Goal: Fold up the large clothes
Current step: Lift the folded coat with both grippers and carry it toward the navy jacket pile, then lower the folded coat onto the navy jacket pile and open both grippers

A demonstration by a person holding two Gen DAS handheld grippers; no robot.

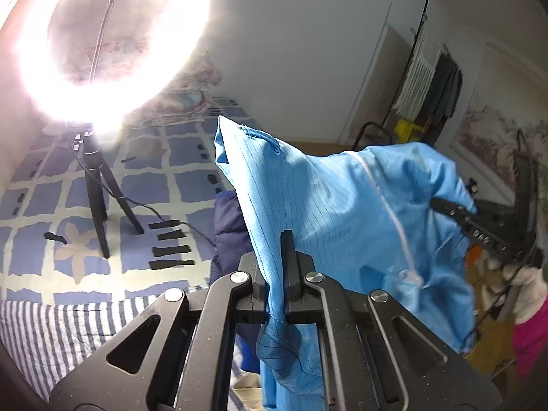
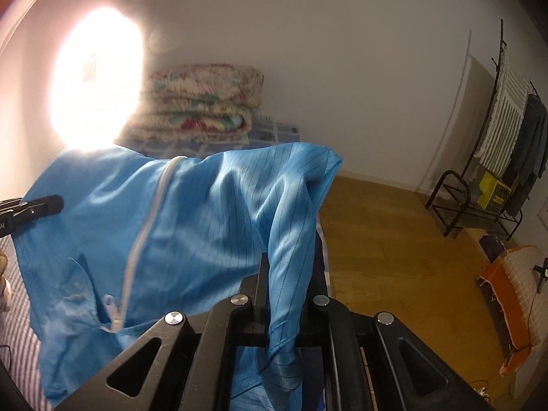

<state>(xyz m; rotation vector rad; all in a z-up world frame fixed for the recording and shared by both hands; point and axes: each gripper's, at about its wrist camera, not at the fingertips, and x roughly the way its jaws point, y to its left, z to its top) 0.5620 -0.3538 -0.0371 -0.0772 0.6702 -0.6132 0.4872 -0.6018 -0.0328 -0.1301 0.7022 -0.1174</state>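
Now, in the left wrist view, we have our left gripper (image 1: pixel 276 274) clamped tight on an edge of the blue pinstriped zip jacket (image 1: pixel 335 205), which hangs lifted above the blue checked bedsheet (image 1: pixel 51 188); the ring light (image 1: pixel 113 34) glares behind. Our right gripper (image 1: pixel 445 207) pinches the far side of the same garment.

From the right wrist view, we see the right gripper (image 2: pixel 284 294) closed on a fold of cloth, the white zipper (image 2: pixel 144 233) running down the panel, the left gripper (image 2: pixel 51 203) at the opposite edge. We judge this the spreading step: next we should pull the jacket taut and lay it flat on the bed.
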